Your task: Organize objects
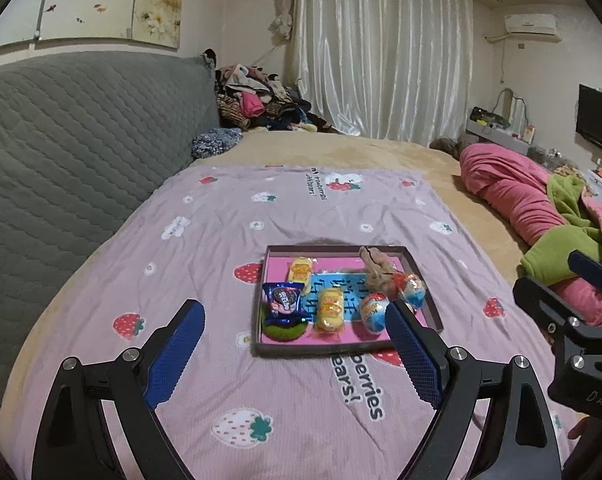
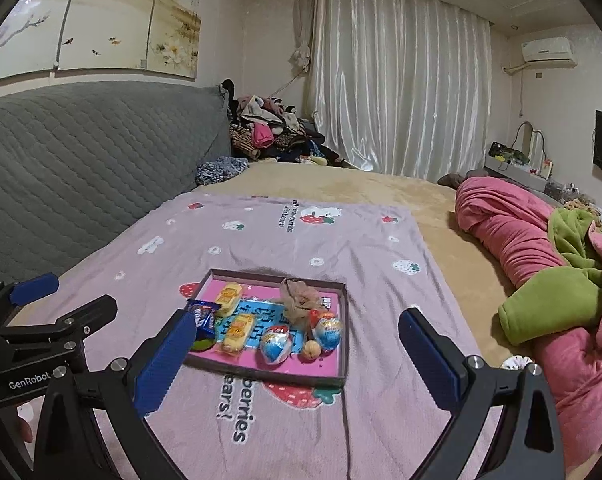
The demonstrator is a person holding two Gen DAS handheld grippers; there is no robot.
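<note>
A shallow dark-rimmed tray [image 1: 343, 349] with a pink floor lies on the lilac strawberry cloth; it also shows in the right wrist view [image 2: 343, 312]. In it lie two yellow wrapped cakes [image 1: 328, 312], a blue cookie packet [image 1: 284, 299] on a green scrubber [image 1: 283, 330], two foil eggs [image 1: 373, 309], a beige mesh pouf [image 1: 375, 268] and a small round nut [image 2: 312, 349]. My left gripper [image 1: 295, 344] is open and empty just before the tray. My right gripper [image 2: 297, 354] is open and empty, also before the tray.
The cloth [image 1: 221, 240] covers a tan bed. A grey quilted headboard [image 1: 81, 140] stands at the left. A pink and green quilt [image 1: 541, 220] is bunched at the right. A clothes pile [image 1: 261, 104] lies at the back by the curtain.
</note>
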